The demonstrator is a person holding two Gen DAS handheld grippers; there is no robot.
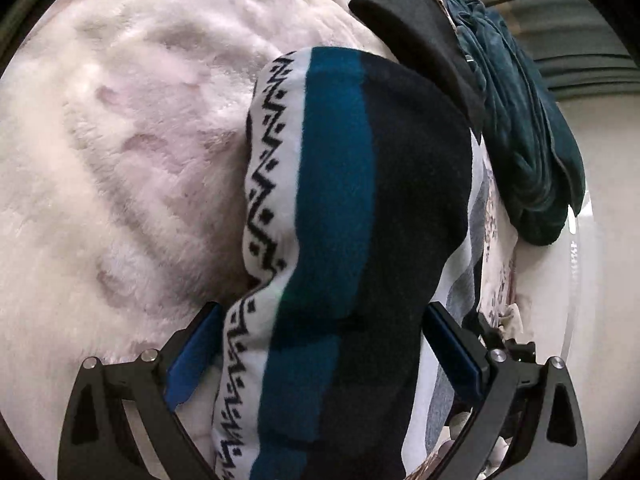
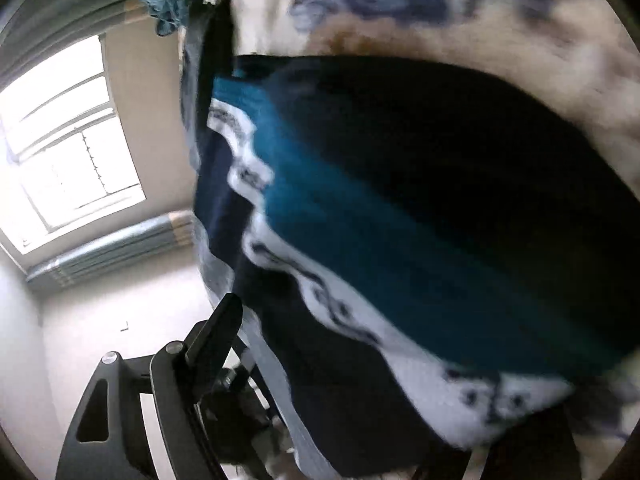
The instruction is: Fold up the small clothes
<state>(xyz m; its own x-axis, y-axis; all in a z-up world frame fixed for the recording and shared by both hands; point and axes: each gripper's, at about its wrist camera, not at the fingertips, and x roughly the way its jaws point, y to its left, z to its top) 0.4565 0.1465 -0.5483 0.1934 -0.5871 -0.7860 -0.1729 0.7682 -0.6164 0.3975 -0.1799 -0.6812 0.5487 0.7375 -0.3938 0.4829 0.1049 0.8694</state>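
This was a home bedroom: a bed under a fluffy pale-pink blanket (image 1: 120, 140) filled the left wrist view, and clothes lay heaped upper right, while a bright window (image 2: 60, 140) with striped curtains (image 2: 112, 244) showed at left.

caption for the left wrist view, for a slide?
Left gripper straddles a folded teal, navy and white patterned garment on a fluffy pale blanket, jaws wide.
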